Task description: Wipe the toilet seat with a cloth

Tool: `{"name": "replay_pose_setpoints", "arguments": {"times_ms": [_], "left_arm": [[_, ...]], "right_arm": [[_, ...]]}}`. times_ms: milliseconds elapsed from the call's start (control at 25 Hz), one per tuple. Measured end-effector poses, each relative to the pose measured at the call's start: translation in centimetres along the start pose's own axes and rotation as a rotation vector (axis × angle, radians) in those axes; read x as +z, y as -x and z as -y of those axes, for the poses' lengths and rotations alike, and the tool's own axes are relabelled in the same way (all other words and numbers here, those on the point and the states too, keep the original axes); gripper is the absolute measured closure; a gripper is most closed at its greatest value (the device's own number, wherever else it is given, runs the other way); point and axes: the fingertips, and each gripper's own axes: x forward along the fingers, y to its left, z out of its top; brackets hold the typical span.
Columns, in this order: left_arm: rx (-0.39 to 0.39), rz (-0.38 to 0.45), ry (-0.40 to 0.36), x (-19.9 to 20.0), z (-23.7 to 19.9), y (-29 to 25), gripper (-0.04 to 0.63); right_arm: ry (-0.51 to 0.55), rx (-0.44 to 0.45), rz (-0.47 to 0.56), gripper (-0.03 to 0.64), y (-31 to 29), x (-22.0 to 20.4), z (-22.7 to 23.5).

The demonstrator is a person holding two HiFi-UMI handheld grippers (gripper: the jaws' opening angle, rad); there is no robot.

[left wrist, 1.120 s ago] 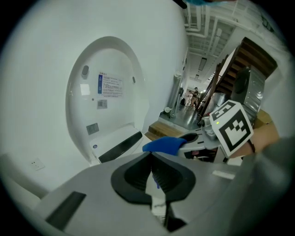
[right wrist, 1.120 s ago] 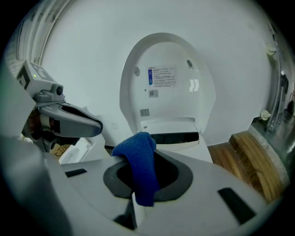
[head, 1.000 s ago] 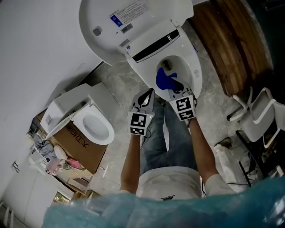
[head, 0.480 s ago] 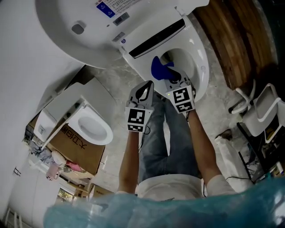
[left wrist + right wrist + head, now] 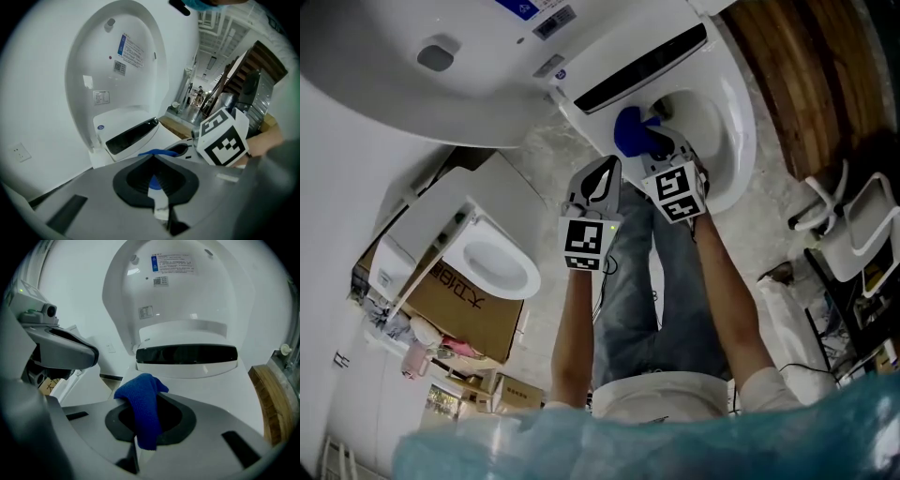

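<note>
While the lid [image 5: 412, 84] stands raised, the right claw [image 5: 664, 150] holds the blue cloth [image 5: 633, 133] at the toilet seat [image 5: 741, 122].

The lid fills the upper left of the head view; the seat curves down the upper right of centre, below a dark panel [image 5: 642, 67]. A second toilet [image 5: 492, 262] rests on a cardboard box [image 5: 469, 314] at the left of the frame. The left claw [image 5: 606, 173] is just beside the right claw, at centre frame; in the left gripper view its jaws are together with nothing between them [image 5: 157, 180]. In the right gripper view the right claw [image 5: 150, 427] is clamped on the cloth [image 5: 143, 404], which bunches above the jaws and hangs down over them. The cloth lies at the seat's inner rear edge, near the panel; contact with the seat cannot be confirmed.
</note>
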Motion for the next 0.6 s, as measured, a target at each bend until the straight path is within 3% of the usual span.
{"name": "replay_pose_setpoints", "arguments": {"times_ms": [440, 600], "left_arm": [[0.014, -0.032, 0.02, -2.6, -1.3, 0.7, 0.584], [0.015, -0.047, 0.026, -3.7, -1.2, 1.3, 0.584]], "right_arm": [[0.056, 0.073, -0.076, 0.587, -2.9, -3.0, -3.5], [0.054, 0.06, -0.058, 0.588, -3.0, -3.9, -4.5]]}}
